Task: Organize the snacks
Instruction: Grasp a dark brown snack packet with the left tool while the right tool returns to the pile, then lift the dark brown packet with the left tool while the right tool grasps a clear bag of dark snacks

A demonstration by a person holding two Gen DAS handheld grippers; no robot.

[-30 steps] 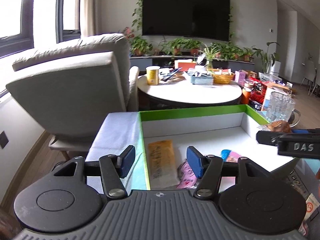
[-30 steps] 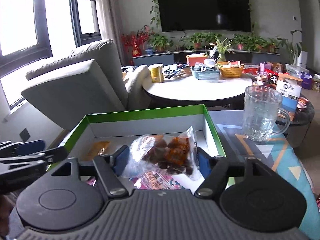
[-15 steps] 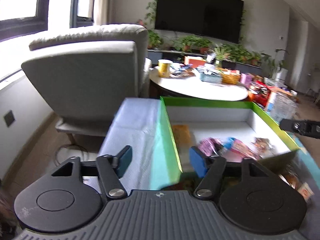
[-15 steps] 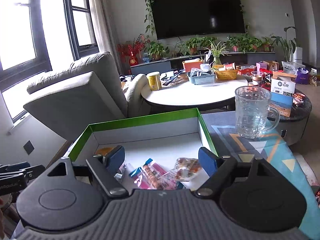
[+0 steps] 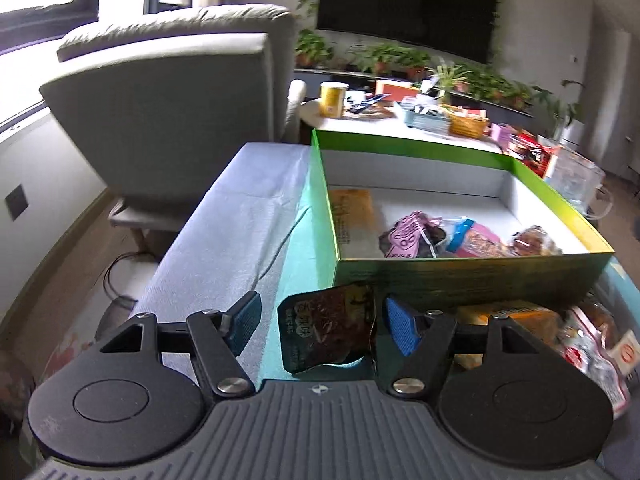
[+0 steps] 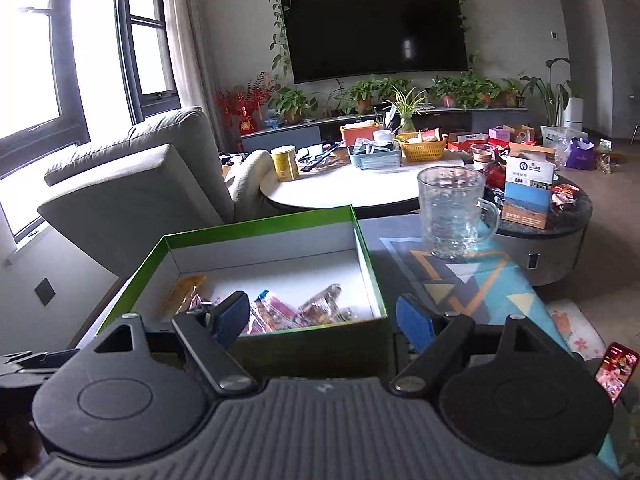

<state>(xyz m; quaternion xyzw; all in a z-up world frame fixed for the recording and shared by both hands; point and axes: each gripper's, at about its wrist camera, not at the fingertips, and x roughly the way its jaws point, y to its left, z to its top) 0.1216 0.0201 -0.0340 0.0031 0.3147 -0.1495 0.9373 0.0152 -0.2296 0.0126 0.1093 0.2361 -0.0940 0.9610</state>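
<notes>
Ahead and right of the right claw stood a clear glass mug (image 6: 454, 214) on a patterned cloth (image 6: 472, 280), beyond it a round table (image 6: 340, 192) with a yellow can (image 6: 285, 163), a grey armchair (image 6: 136, 184) further left, and what looked like a phone (image 6: 616, 366) low right.

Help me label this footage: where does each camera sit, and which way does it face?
Left wrist: on the left gripper, angled down at a dark snack packet before the green box; its open fingers show.
Right wrist: on the right gripper, facing the box and glass mug; open fingers show.
Shared: box, armchair, television.
</notes>
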